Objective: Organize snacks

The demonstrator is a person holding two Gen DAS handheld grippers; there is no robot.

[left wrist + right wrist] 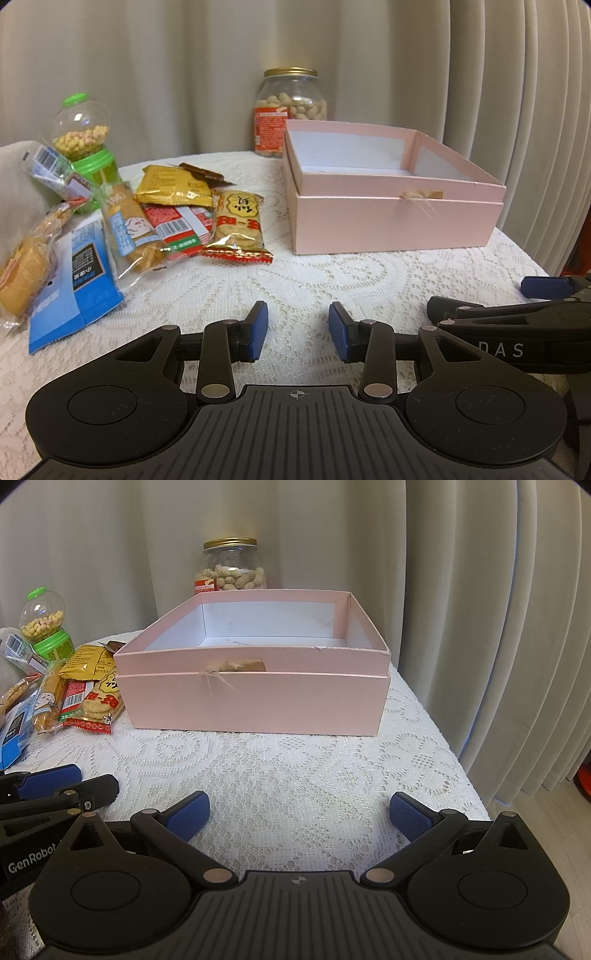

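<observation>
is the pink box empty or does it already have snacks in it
Empty as far as visible: the pink box shows only bare white floor and walls; its near inside corner is hidden.

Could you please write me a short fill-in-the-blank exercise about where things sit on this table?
1. The pink box holds ____ snacks so far.
2. The peanut jar stands ____ the box.
3. The snack packets lie in a pile to the ____ of the box.
4. Both the left gripper and the right gripper have their jaws ____.

Missing words: no; behind; left; open
</observation>
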